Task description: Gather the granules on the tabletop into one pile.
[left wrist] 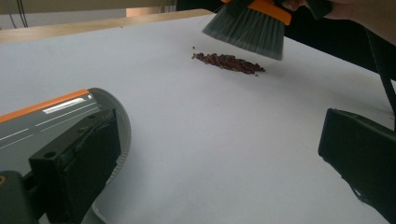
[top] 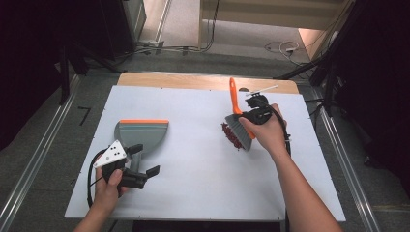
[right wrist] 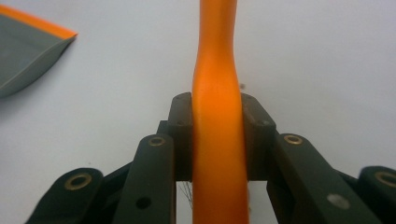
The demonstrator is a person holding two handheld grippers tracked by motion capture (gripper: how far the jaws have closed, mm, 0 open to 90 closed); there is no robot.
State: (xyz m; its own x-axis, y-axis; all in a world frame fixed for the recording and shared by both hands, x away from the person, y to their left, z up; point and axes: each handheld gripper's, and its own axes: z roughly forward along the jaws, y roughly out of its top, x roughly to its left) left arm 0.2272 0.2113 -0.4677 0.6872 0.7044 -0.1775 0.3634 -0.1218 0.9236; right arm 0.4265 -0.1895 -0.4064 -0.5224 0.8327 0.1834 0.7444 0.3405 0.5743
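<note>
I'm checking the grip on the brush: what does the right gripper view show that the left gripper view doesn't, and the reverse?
Right gripper view alone: the right gripper with its jaws shut on the brush's orange handle.

Left gripper view alone: the brush's grey bristles held just above the pile of dark red bits, and the left gripper with its jaws wide apart, holding nothing.

Both: the white table and the grey dustpan with its orange lip.

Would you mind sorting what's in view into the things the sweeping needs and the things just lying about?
Sweeping job:
- brush, clamped in the right gripper
- pile of dark red bits
- dustpan, by the open left gripper
- white table

Lying about:
- cables on the floor behind the table
</note>
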